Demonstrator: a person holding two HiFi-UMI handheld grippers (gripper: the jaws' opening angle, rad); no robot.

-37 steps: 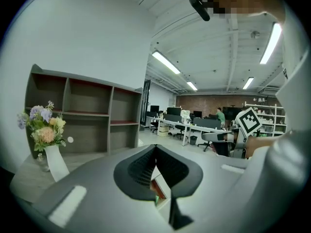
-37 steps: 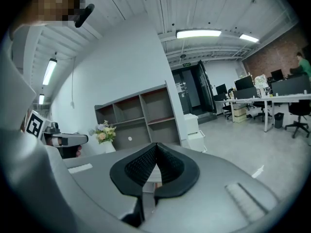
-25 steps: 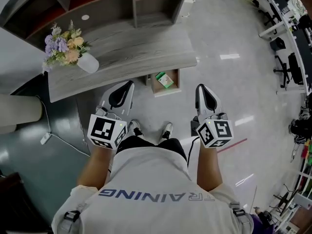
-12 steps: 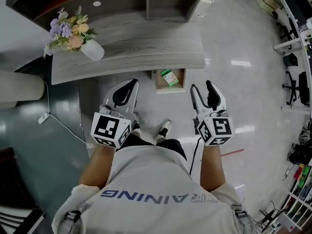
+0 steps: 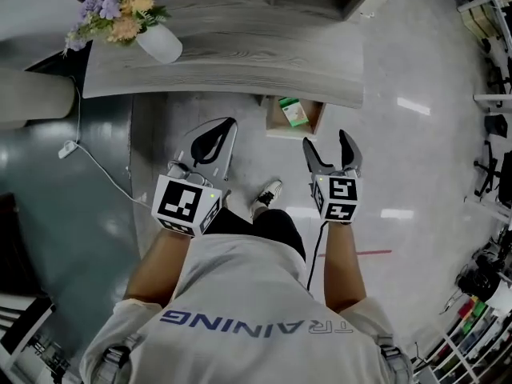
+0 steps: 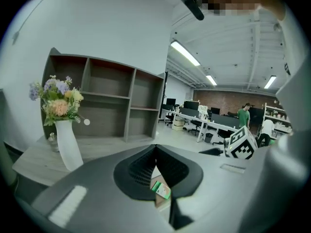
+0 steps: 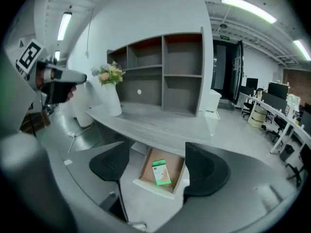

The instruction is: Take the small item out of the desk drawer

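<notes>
A small green box (image 5: 293,111) lies in the open wooden drawer (image 5: 274,124) under the grey desk (image 5: 232,66). The right gripper view looks down into the drawer (image 7: 154,187), with the box (image 7: 161,172) lying flat inside. My right gripper (image 5: 328,145) hangs short of the drawer's front; its jaws are opening and stand wide, with nothing between them (image 7: 156,152). My left gripper (image 5: 227,126) is held left of the drawer, shut and empty. In the left gripper view, the green box (image 6: 160,189) shows below the left gripper's (image 6: 155,147) meeting pads.
A white vase of flowers (image 5: 157,42) stands on the desk's left end, and a shelf unit (image 7: 165,72) sits at its back. A white cable (image 5: 88,162) trails over the floor at left. The person's shoe (image 5: 267,194) is below the drawer. Office desks and chairs stand far right.
The right gripper's jaws have gone from shut to wide open. Both grippers and the head have come closer to the desk, so the drawer now lies just ahead of the right gripper.
</notes>
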